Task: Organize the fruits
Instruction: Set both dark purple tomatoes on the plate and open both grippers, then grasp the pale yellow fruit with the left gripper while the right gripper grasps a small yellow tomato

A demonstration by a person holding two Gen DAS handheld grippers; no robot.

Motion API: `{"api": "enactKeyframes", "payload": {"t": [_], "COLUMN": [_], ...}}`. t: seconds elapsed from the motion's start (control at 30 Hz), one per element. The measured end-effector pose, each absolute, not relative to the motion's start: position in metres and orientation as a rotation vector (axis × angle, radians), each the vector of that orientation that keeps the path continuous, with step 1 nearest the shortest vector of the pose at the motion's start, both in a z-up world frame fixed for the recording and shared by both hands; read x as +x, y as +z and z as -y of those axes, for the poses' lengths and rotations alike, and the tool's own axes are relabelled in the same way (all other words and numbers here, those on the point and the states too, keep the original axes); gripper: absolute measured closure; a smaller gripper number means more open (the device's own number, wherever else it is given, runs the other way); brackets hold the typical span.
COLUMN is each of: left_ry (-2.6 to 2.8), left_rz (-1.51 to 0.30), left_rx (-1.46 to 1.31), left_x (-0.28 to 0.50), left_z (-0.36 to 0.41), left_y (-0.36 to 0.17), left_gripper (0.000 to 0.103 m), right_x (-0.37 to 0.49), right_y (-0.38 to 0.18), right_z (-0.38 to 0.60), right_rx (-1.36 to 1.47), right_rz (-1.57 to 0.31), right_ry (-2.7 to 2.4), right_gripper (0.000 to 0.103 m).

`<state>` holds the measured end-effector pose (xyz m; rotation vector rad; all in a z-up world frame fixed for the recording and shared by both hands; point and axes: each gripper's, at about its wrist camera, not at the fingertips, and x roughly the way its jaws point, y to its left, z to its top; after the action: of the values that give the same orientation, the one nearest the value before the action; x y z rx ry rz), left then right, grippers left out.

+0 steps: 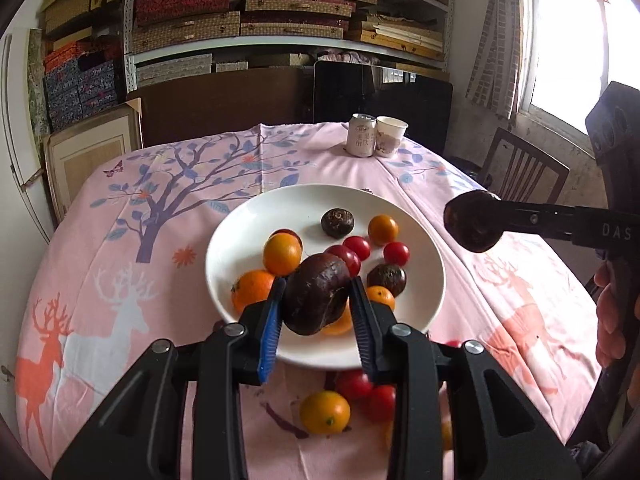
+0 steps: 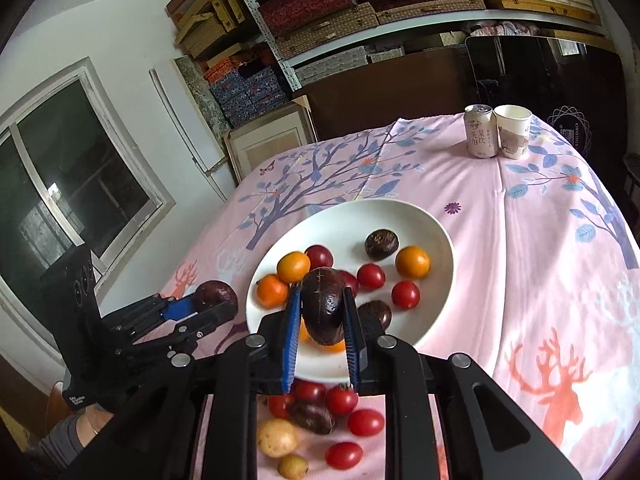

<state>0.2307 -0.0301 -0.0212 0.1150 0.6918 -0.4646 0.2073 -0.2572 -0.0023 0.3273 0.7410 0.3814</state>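
Chinese characters run down the side of a pale aluminium drink can [image 2: 481, 132] standing on the pink printed tablecloth [image 2: 520, 240], though they are too small to read with certainty. In the left wrist view, white letters "DAS" mark the black body of the right gripper [image 1: 616, 232]. A dark panel behind the tabletop [image 2: 568, 124] carries a white rosette emblem with curved lettering, not legible. Small white print on the black left gripper's handle [image 2: 76, 400] is too fine to make out.
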Motion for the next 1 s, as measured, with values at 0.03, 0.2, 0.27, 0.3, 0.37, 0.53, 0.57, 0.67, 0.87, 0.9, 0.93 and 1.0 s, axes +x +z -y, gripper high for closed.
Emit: {"api": "enactKeyframes", "payload": {"t": [0.03, 0.2, 0.27, 0.3, 0.37, 0.53, 0.57, 0.67, 0.87, 0.9, 0.93, 1.0], "left_ry": [-0.463, -0.448, -0.441, -0.436, -0.426, -0.432, -0.435, -0.438, -0.429, -0.430, -0.433, -0.460], "left_rz": [-0.698, -0.737, -0.763, -0.773, -0.770, -0.703, -0.698, -0.695, -0.769, -0.774, -0.775, -0.775], "left_rx": [0.121, 0.192, 0.204, 0.204, 0.188, 0.182, 0.195, 0.237, 0.286, 0.298, 0.311, 0.323], "left_x": [0.242, 0.289, 0.302, 0.307, 0.307, 0.274, 0.264, 0.227, 0.170, 0.162, 0.154, 0.139], "left_z": [0.036, 0.070, 0.078, 0.079, 0.077, 0.057, 0.053, 0.038, 0.009, 0.007, 0.007, 0.009], "left_y": [-0.022, -0.037, -0.046, -0.049, -0.050, -0.033, -0.031, -0.034, -0.068, -0.074, -0.078, -0.083], "left_gripper": [0.071, 0.071, 0.071, 0.064, 0.048, 0.036, 0.036, 0.033, 0.025, 0.025, 0.026, 0.026], "right_x": [0.219, 0.273, 0.287, 0.291, 0.293, 0.266, 0.256, 0.220, 0.147, 0.136, 0.126, 0.110], "right_y": [-0.004, -0.022, -0.030, -0.033, -0.033, -0.022, -0.021, -0.021, -0.045, -0.049, -0.053, -0.061], "right_z": [0.256, 0.250, 0.248, 0.247, 0.247, 0.247, 0.249, 0.254, 0.256, 0.255, 0.254, 0.252], "right_rx": [0.331, 0.353, 0.359, 0.363, 0.362, 0.329, 0.325, 0.303, 0.279, 0.277, 0.275, 0.270], "right_rz": [-0.748, -0.788, -0.796, -0.796, -0.785, -0.748, -0.745, -0.735, -0.780, -0.785, -0.789, -0.792], "right_ry": [0.376, 0.336, 0.329, 0.332, 0.321, 0.327, 0.332, 0.341, 0.336, 0.338, 0.339, 0.333], "right_gripper": [0.083, 0.083, 0.082, 0.080, 0.071, 0.062, 0.062, 0.062, 0.058, 0.058, 0.058, 0.058]}}
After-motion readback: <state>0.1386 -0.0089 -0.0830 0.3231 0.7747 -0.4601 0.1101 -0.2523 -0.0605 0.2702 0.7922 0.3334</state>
